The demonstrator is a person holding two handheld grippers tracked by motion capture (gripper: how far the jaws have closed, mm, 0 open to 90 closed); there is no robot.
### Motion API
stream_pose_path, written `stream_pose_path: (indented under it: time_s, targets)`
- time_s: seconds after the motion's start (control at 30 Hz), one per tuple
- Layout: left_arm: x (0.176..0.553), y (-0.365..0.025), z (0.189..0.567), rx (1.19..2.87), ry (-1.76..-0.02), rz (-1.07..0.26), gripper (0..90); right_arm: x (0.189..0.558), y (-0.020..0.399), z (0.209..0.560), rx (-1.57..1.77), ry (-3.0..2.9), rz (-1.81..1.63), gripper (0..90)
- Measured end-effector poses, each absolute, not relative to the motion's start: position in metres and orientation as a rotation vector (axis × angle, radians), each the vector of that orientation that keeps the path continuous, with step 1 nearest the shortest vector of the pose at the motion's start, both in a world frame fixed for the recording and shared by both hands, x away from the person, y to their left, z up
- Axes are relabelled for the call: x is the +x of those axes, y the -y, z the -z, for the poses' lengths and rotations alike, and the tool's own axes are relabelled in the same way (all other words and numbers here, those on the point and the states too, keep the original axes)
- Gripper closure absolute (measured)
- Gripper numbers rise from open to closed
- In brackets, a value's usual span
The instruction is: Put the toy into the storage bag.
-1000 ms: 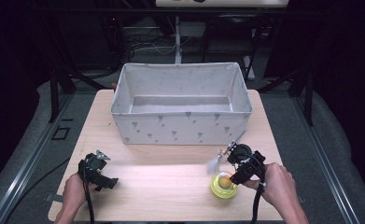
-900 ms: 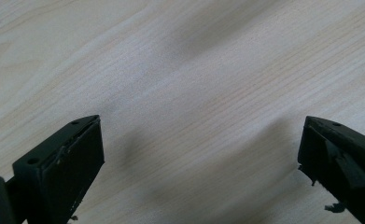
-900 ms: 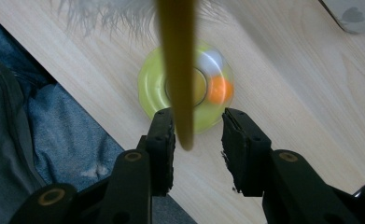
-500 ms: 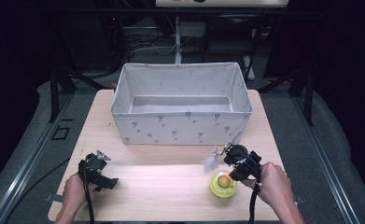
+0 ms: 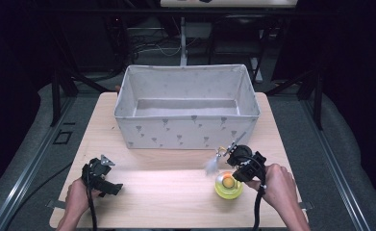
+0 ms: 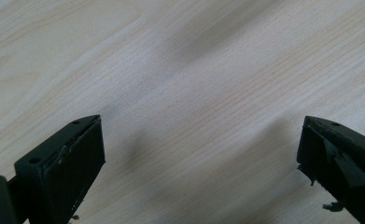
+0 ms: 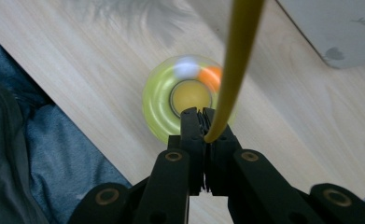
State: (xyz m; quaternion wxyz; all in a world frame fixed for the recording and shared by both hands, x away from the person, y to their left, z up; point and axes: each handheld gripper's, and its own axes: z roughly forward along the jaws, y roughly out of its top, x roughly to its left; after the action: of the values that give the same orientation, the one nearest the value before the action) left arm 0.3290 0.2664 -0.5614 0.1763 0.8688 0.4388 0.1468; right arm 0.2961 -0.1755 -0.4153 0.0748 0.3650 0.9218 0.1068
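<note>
Right gripper (image 7: 203, 122) clamping thin yellow stick (image 7: 234, 65) over yellow-green toy (image 7: 159, 109)
Left gripper (image 6: 199, 154) is sitting wide open over bare table (image 6: 180, 70); high view is adding fabric bin (image 5: 188, 132) behind.

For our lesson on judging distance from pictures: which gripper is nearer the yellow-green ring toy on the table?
Right. The right gripper hovers just above the ring toy, shut on a thin yellow stick. The left gripper sits open across the table at its left edge.

A pale wooden surface (image 5: 176, 192) stood on a grey floor (image 5: 27, 154); toward its far side sat a light grey fabric box (image 5: 187, 127), open-topped, printed with small dark motifs; behind it, dark stand legs (image 5: 60, 91) and cables (image 5: 142, 45) lay in shadow.
</note>
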Motion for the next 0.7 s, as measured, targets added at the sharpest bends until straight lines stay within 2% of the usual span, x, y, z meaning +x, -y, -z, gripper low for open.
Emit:
stream_pose_path:
  time_s: [0.3,0.7]
  targets:
    - [0.328,-0.266,0.561,2.458,-1.238,-0.417,0.9,0.305,0.176,0.408,1.085,-2.753,-0.327,88.1]
    - [0.327,-0.266,0.561,2.459,-1.233,-0.418,1.0,0.336,0.184,0.402,1.137,-2.75,-0.353,88.0]
